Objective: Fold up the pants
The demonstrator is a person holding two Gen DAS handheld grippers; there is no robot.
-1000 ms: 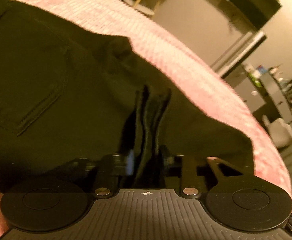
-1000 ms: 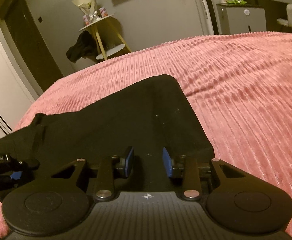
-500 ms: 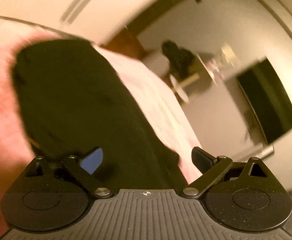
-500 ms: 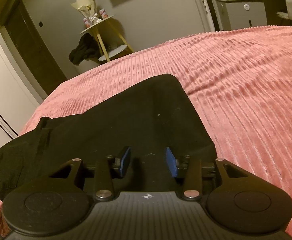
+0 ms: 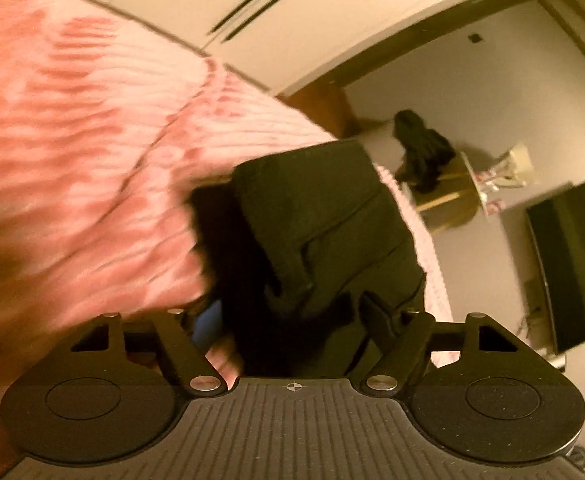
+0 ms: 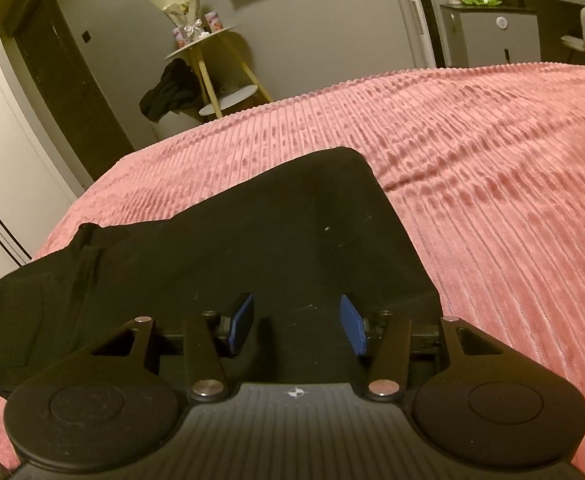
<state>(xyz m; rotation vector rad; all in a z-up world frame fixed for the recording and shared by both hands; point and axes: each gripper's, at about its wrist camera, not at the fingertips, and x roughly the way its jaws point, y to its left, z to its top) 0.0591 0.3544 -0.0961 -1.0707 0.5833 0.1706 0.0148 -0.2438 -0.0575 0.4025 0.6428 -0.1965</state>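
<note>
Black pants (image 6: pixel 252 240) lie folded on a pink ribbed bedspread (image 6: pixel 492 200), with the waist and back pocket at the left of the right wrist view. My right gripper (image 6: pixel 296 320) is open, its blue pads just above the near edge of the pants, holding nothing. In the blurred, tilted left wrist view the pants (image 5: pixel 316 232) lie ahead on the bedspread (image 5: pixel 72 160). My left gripper (image 5: pixel 292 320) is open wide over the pants' near end, its jaws apart on either side of the fabric.
A small round side table (image 6: pixel 212 60) with dark clothing draped on it stands beyond the bed. A dark door (image 6: pixel 64 80) is at the left, a white cabinet (image 6: pixel 492 36) at the back right. A wall TV (image 5: pixel 568 264) shows in the left wrist view.
My left gripper let go of the bunched fabric, opened wide and swung round to a new angle. My right gripper opened a little wider and drew back slightly; the pants lie still.
</note>
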